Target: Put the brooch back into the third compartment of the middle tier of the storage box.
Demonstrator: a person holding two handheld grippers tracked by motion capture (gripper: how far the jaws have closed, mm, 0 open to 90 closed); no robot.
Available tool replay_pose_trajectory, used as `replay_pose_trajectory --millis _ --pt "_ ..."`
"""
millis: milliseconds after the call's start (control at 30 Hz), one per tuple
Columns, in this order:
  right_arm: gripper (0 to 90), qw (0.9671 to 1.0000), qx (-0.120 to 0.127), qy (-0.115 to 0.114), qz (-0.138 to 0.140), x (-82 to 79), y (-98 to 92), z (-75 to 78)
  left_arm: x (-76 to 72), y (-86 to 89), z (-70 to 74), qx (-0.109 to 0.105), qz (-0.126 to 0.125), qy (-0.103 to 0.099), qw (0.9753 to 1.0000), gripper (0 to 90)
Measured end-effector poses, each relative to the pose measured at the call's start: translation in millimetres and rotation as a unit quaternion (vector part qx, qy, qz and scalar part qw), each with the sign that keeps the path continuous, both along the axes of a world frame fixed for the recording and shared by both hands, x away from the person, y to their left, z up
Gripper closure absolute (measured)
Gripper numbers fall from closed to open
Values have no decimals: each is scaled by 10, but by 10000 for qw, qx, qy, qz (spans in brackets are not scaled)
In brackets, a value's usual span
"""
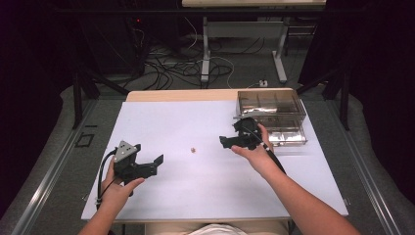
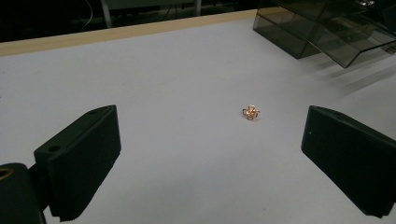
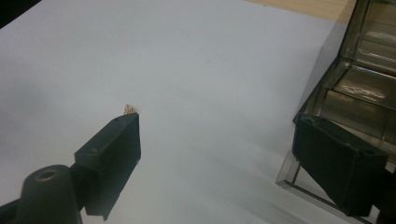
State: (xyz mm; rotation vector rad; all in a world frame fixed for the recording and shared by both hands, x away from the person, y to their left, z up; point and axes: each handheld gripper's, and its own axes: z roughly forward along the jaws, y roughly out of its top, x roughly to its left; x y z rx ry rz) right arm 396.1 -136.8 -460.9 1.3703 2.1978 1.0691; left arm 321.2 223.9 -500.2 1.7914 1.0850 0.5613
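Observation:
A tiny gold, flower-shaped trinket (image 1: 194, 149) lies on the white table top (image 1: 195, 196) between my two grippers. In the left gripper view the trinket (image 2: 251, 112) sits ahead, slightly right of centre, beyond the wide-apart jaws of my left gripper (image 2: 210, 135). My left gripper (image 1: 155, 165) is open and empty at the front left. My right gripper (image 1: 230, 133) is open and empty beside a smoky clear compartment box (image 1: 271, 103). In the right gripper view the trinket (image 3: 129, 109) peeks just above the left jaw of my right gripper (image 3: 218, 123), and the box (image 3: 364, 84) is at the right.
The box's lower tray (image 1: 288, 138) juts out toward the table's right side, close behind my right hand. A bare wooden strip (image 1: 181, 95) runs along the table's far edge. Cables and table legs (image 1: 205, 63) lie on the floor beyond.

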Motion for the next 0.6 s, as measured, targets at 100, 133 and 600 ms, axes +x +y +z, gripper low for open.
replay_pose_trajectory --millis 100,133,600 --pt "160 10000 -29 46 -5 43 41 -12 1 -1 -2 5 -17 23 10000 49" --pt "160 10000 -29 46 -5 43 41 -12 2 -1 -5 -10 -15 28 10000 49" --pt "186 9995 -115 271 145 232 280 -118 18 -11 -31 39 -35 104 9999 49"
